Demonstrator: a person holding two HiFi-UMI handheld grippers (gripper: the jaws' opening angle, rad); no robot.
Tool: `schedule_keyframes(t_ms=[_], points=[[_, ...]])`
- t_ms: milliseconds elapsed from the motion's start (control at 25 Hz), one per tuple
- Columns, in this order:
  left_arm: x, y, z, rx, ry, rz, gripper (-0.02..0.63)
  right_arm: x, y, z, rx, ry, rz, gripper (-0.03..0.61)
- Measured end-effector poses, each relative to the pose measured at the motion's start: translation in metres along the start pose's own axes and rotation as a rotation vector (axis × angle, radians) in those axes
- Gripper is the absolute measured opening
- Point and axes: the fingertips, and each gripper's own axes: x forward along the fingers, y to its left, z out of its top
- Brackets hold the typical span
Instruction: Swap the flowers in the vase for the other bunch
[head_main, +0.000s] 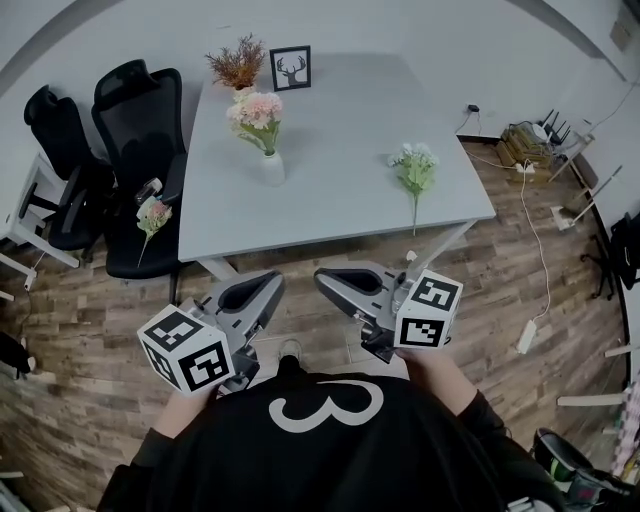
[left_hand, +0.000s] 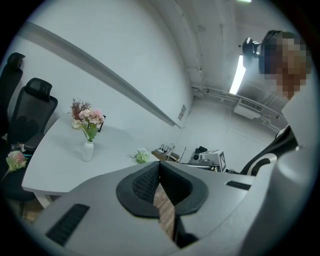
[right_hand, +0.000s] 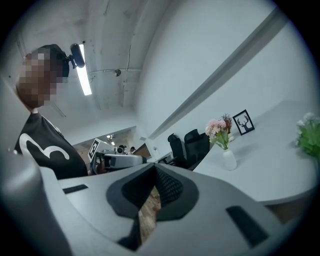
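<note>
1. Wood-plank floor (head_main: 90, 330) all round, white walls, cables (head_main: 530, 200) trailing at the right. You stand off the near edge of the table.
2. Grey table (head_main: 330, 200): flat, matte, mostly bare, with a framed deer picture (head_main: 290, 68) and dried sprigs (head_main: 237, 62) at its far edge.
3. Black office chairs (head_main: 135, 110) sit at the table's left, and a pink bunch (head_main: 153, 215) lies on one seat.
4. Your left claw (head_main: 272, 285) and right claw (head_main: 325, 280) hang side by side short of the table, well apart from all the flowers. Each has its jaws pressed together on nothing.
5. Slim white vase (head_main: 272, 167) stands upright left of centre, holding pink flowers (head_main: 256, 110).
6. Loose white-green bunch (head_main: 413, 168) lies flat near the right edge, stem toward you.
7. Step: can't settle it. Pink in the vase with bunches lying loose fits a swap yet to make or one already made. Any reach calls for spreading the jaws first, then pinching the stems low, since that vase looks tippy.
</note>
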Motion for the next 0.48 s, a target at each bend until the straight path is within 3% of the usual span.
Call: schedule_keyframes(t_ms=[480], points=[[0.002,-0.037,-0.015,0.011,-0.002,-0.024,0.012,-0.036,0.021,-0.004,-0.027,-0.015,-0.02,0.008]])
